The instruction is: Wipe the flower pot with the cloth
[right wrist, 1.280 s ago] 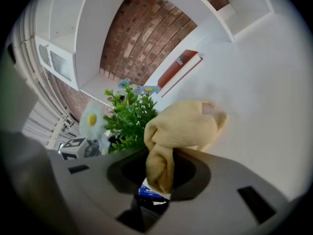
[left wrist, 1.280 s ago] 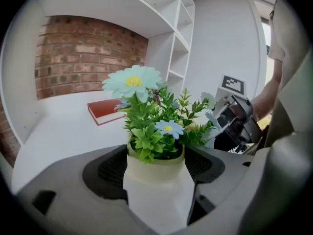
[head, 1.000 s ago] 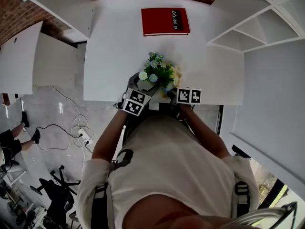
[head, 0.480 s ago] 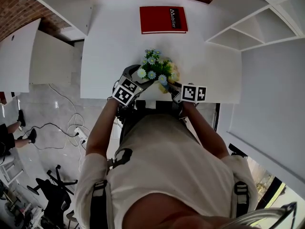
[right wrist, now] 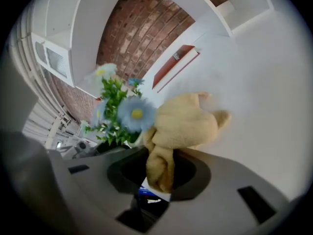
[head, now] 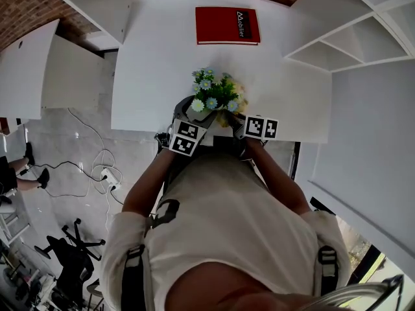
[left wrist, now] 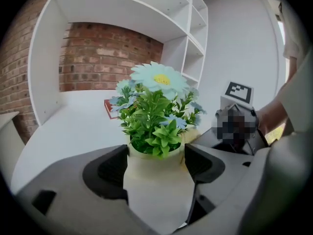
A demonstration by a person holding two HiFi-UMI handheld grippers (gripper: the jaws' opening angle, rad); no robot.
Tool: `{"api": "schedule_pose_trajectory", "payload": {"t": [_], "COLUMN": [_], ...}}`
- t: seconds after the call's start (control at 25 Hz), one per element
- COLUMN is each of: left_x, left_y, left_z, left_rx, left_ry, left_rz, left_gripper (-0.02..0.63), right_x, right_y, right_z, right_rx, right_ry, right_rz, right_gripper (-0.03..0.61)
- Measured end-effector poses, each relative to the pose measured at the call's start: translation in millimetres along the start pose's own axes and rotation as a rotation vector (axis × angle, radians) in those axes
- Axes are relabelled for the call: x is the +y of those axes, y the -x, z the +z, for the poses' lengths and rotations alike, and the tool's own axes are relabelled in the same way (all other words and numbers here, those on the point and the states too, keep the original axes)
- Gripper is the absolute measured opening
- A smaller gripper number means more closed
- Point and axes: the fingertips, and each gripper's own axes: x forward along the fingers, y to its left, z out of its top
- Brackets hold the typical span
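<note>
Between the jaws of the left gripper (left wrist: 156, 166), the flower pot (left wrist: 157, 192) is standing upright, and both jaws are pressing on its sides. Right of it, the right gripper (right wrist: 159, 173) is clamping the yellow cloth (right wrist: 185, 124), which is bunching just ahead of its jaws. From this claw the pot is lying close on the left, so I am judging that the cloth must travel leftwards onto the pot wall.

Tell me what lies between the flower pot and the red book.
Only bare white table between flower pot and red book, seen in the head view.
</note>
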Motion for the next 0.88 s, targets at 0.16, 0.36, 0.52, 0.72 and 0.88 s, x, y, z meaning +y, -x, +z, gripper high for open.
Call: {"api": "schedule_pose_trajectory", "payload": {"t": [0.16, 0.36, 0.52, 0.72, 0.88], "left_x": [-3, 5, 3, -4, -15], "left_y": [1, 4, 0, 4, 7], "left_z": [-11, -22, -19, -13, -17], "left_rx": [0.031, 0.087, 0.089, 0.082, 0.083], "left_ry": [-0.023, -0.027, -0.058, -0.042, -0.039], "left_rz": [-0.014, -0.063, -0.089, -0.105, -0.119], "left_gripper": [0.374, 0.374, 0.374, 0.374, 0.374], "right_x": [-16, -15, 7, 50, 36], "right_y": [-9, -6, 8, 22, 14], "right_z": [-15, -12, 2, 19, 12], "right_rx": [0.04, 0.061, 0.039, 0.025, 0.021], "right_ry": [-0.002, 0.017, 0.043, 0.114, 0.093], "right_rz": [-0.047, -0.059, -0.003, 0.094, 0.059], "right_gripper": [0.106, 0.106, 0.106, 0.107, 0.106]}}
